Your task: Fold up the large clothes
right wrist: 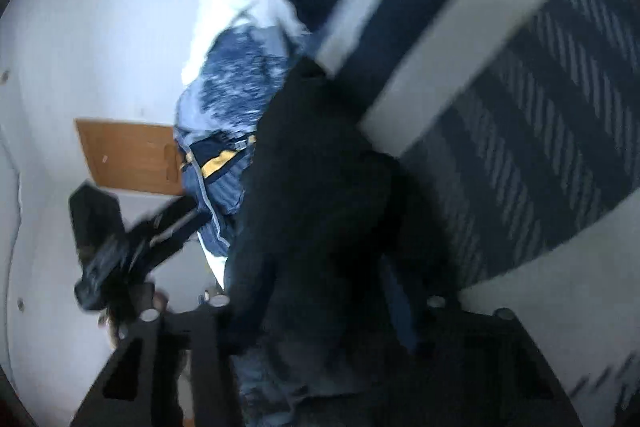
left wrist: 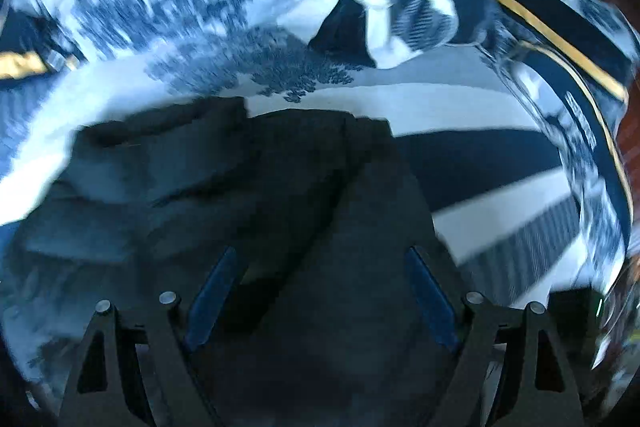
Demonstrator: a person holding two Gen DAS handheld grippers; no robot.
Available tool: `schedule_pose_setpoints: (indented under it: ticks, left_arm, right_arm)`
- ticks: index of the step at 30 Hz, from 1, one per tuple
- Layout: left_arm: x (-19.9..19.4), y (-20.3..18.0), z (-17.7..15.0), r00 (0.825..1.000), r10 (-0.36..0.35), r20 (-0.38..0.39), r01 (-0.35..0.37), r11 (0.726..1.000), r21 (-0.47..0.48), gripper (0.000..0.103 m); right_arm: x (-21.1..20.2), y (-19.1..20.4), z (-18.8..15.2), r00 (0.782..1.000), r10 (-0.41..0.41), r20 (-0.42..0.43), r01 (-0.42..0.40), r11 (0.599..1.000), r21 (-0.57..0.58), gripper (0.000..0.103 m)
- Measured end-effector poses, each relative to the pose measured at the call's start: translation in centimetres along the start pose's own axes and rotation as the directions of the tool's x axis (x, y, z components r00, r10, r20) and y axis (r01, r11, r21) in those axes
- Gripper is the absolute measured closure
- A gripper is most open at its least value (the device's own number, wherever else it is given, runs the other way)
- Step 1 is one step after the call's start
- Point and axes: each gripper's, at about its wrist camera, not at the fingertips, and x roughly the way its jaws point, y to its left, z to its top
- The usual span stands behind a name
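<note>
— Left gripper [left wrist: 320, 291]: what's between the blue pads [left wrist: 216, 291]?

— Dark garment [left wrist: 224, 195], bunched between spread fingers and lying ahead over the striped bedding [left wrist: 480, 155]. Whether they pinch it, I cannot tell.

— Right gripper [right wrist: 316, 307]?

— Same dark garment [right wrist: 320, 211] drapes across its fingers; grip unclear through blur. Patterned blue-white bedding [right wrist: 236, 87] lies ahead-left, a wooden board [right wrist: 124, 155] farther left.

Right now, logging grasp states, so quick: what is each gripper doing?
Left gripper: cannot be told; dark garment covers its fingers.
Right gripper: cannot be told; the dark garment drapes over it.
</note>
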Motion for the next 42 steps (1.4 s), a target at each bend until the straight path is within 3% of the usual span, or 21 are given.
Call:
schedule_pose_setpoints:
  ticks: [2, 4, 6, 7, 9, 10, 12, 14, 16, 19, 21, 23, 25, 26, 27, 29, 30, 31, 34, 37, 42]
  left_arm:
    - [1.8, -0.4, 1.8, 1.0, -0.004, -0.006, 0.003, 1.0, -0.025, 0.018]
    - [3.3, -1.7, 3.2, 1.0, -0.005, -0.022, 0.005, 1.0, 0.011, 0.02]
    - [4.9, -2.6, 4.3, 0.998, -0.013, -0.066, 0.014, 1.0, 0.007, 0.047]
    - [5.4, -2.9, 4.4, 0.996, -0.017, -0.087, 0.018, 1.0, 0.004, 0.054]
    - [6.2, -3.6, 4.5, 0.992, 0.003, -0.123, -0.002, 1.0, 0.013, 0.096]
    - [6.1, -3.7, 4.6, 0.992, -0.005, -0.128, 0.006, 1.0, 0.007, 0.1]
    - [2.9, -3.7, 4.9, 0.994, -0.104, -0.035, 0.104, 0.994, -0.016, 0.102]
    - [0.7, -3.4, 5.3, 0.989, -0.135, 0.059, 0.137, 0.99, -0.025, 0.102]
    - [1.3, -3.3, 5.6, 0.992, -0.111, 0.054, 0.113, 0.993, -0.043, 0.102]
    - [3.1, -4.1, 5.6, 0.998, 0.045, 0.041, -0.045, 0.999, 0.011, 0.102]
    - [2.3, -3.7, 5.4, 0.998, 0.032, 0.062, -0.032, 0.999, -0.003, 0.102]
    - [-0.7, -2.7, 4.8, 0.991, -0.027, 0.135, 0.034, 0.998, -0.044, 0.101]
    - [-3.6, -2.1, 3.8, 0.979, -0.044, 0.2, 0.056, 0.997, -0.053, 0.095]
    - [-6.0, -1.6, 2.4, 0.968, -0.05, 0.246, 0.066, 0.996, -0.059, 0.08]
    - [-7.2, -1.4, 1.3, 0.961, -0.054, 0.273, 0.072, 0.996, -0.057, 0.057]
    - [-12.2, -0.2, -3.4, 0.929, -0.058, 0.366, 0.083, 0.995, -0.054, 0.028]
    - [-13.8, 0.4, -5.3, 0.918, -0.044, 0.394, 0.074, 0.995, -0.061, 0.021]
    - [-16.0, 1.5, -8.2, 0.905, -0.028, 0.424, 0.068, 0.994, -0.081, 0.021]
    - [-21.4, 4.7, -17.0, 0.891, 0.049, 0.451, 0.034, 0.984, -0.173, 0.02]
    - [-25.5, 7.8, -26.6, 0.877, 0.131, 0.462, 0.001, 0.961, -0.276, 0.02]
    - [-28.3, 11.6, -40.4, 0.882, 0.167, 0.441, 0.067, 0.881, -0.468, 0.02]
  right_arm:
    - [0.6, -0.7, 0.5, 0.999, 0.044, 0.01, -0.044, 0.999, 0.025, 0.055]
    - [1.5, -1.1, 0.5, 0.999, 0.035, 0.003, -0.036, 0.999, 0.032, 0.073]
    - [1.7, -0.8, 0.2, 0.999, 0.05, 0.003, -0.05, 0.999, 0.02, 0.084]
    - [2.0, -0.7, 0.1, 0.999, 0.043, 0.008, -0.043, 0.999, 0.011, 0.093]
    - [1.3, -0.8, -0.2, 0.999, 0.041, 0.03, -0.041, 0.999, 0.0, 0.097]
    - [1.4, -0.9, -0.2, 0.998, 0.042, 0.035, -0.042, 0.999, -0.001, 0.098]
    - [0.3, -0.9, -0.4, 0.997, 0.042, 0.06, -0.041, 0.999, -0.008, 0.1]
    - [-1.0, -0.7, -0.5, 0.993, 0.054, 0.104, -0.053, 0.999, -0.013, 0.1]
    - [-2.3, -0.2, -0.3, 0.985, 0.06, 0.16, -0.055, 0.998, -0.031, 0.101]
    - [-1.3, -0.9, -0.3, 0.993, -0.038, 0.115, 0.04, 0.999, -0.019, 0.099]
    - [-0.7, -2.1, -0.4, 0.993, -0.078, 0.09, 0.076, 0.997, 0.016, 0.096]
    - [-1.4, -2.5, -0.3, 0.994, -0.038, 0.101, 0.034, 0.998, 0.044, 0.096]
    - [-3.7, -1.9, -0.1, 0.982, -0.006, 0.19, 0.001, 1.0, 0.027, 0.096]
    - [-4.8, -1.3, 0.0, 0.971, 0.009, 0.239, -0.009, 1.0, -0.001, 0.095]
    - [-5.4, -0.8, 0.2, 0.964, 0.022, 0.264, -0.016, 1.0, -0.022, 0.088]
    - [-6.6, 0.5, 0.1, 0.959, 0.026, 0.282, -0.011, 0.998, -0.056, 0.03]
    - [-7.5, 1.1, -0.3, 0.947, 0.027, 0.321, -0.005, 0.998, -0.07, 0.003]
    - [-8.0, 1.7, -0.8, 0.935, 0.014, 0.353, 0.014, 0.997, -0.076, 0.003]
    - [-7.5, 5.4, -2.2, 0.956, -0.002, 0.293, 0.052, 0.985, -0.163, 0.003]
    - [-8.7, 9.6, -5.7, 0.953, 0.012, 0.303, 0.075, 0.959, -0.274, 0.003]
    - [-8.8, 16.9, -17.0, 0.978, 0.01, 0.209, 0.093, 0.873, -0.478, 0.003]
